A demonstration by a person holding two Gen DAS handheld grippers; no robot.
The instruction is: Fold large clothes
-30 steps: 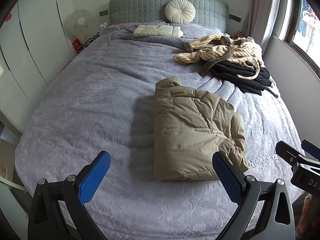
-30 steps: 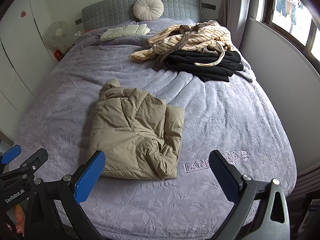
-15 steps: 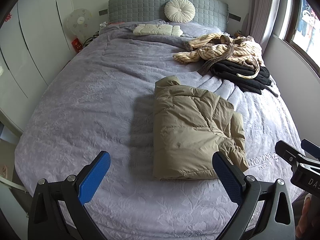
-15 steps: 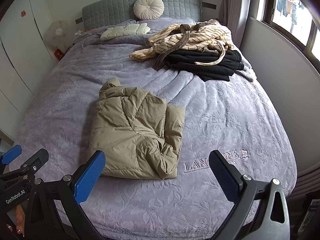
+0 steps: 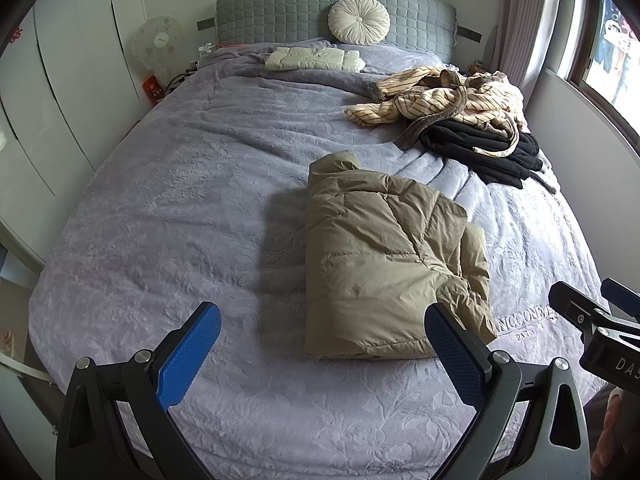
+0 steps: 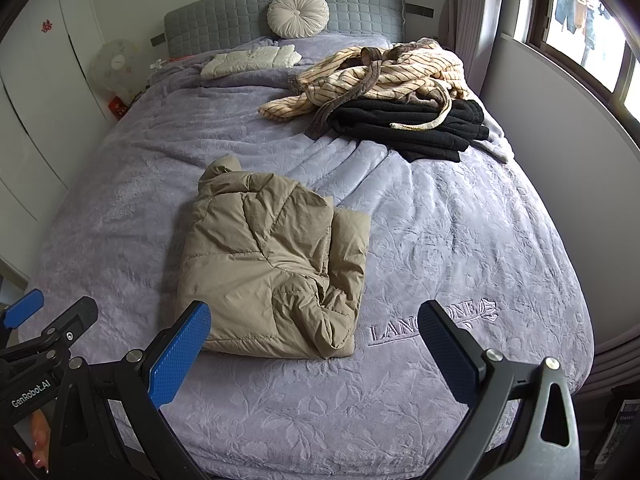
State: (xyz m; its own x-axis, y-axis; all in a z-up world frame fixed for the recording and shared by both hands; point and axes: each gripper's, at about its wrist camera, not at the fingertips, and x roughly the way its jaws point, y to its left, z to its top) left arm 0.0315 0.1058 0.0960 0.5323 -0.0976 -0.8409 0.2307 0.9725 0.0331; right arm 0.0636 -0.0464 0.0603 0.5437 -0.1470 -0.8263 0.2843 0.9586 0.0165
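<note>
Right wrist: lavender bedspread, grey headboard.

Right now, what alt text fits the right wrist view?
A folded tan puffer jacket lies on a lavender bedspread beyond the open right gripper. A striped robe is heaped over black clothes near the headboard.

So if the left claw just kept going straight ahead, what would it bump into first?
Probably the folded tan puffer jacket. The left claw is open, holds nothing, and points over the purple bedspread toward the jacket's near edge. Depth is hard to judge; it might touch the bedspread first.
</note>
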